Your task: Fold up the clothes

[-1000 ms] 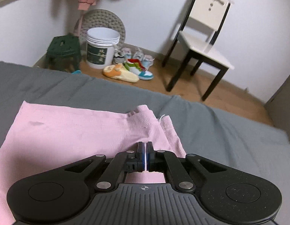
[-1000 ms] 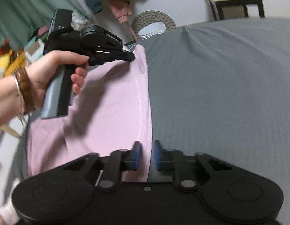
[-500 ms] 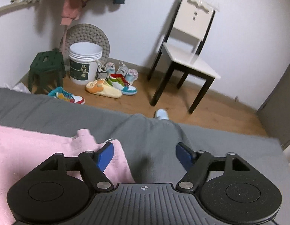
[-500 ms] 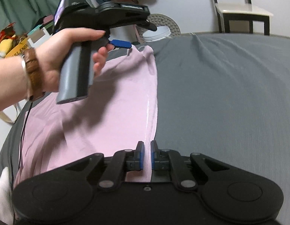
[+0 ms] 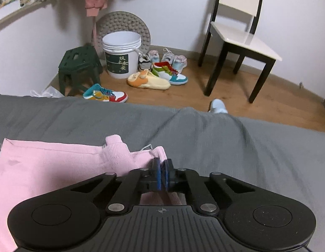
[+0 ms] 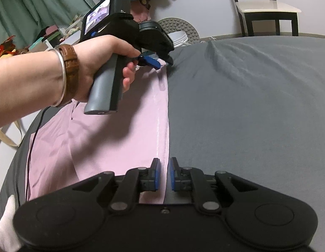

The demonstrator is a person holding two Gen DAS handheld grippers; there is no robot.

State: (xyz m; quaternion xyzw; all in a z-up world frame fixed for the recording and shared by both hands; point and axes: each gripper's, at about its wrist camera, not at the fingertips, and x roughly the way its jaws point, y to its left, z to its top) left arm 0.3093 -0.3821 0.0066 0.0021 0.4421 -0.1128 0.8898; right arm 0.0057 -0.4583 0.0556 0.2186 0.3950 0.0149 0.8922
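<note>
Left-wrist view: left gripper (image 5: 162,175) has its blue pads pressed together at the right-hand corner of the pink garment (image 5: 57,168), where the ribbed edge bunches up on the grey bedsheet (image 5: 225,147). Half a second earlier these jaws stood wide apart over that same corner; they have just been closing, and a fold of pink fabric now runs between and beneath the pads, so the corner appears re-gripped. Compared with the first frame, the gripper sits at a slightly different point on the corner, which suggests a release and re-grasp to improve the hold. Right-wrist view: right gripper (image 6: 163,175) stands with a narrow gap between its pads, and the garment's long straight edge passes through that gap; whether the pads actually pinch the cloth cannot be told. This gap reads a little wider than half a second ago. A hand (image 6: 103,63) carries the left gripper at the far end of the same edge. Judgement: both ends of one edge are addressed, so a lift-and-fold of that edge across the garment is the likely next step.
</note>
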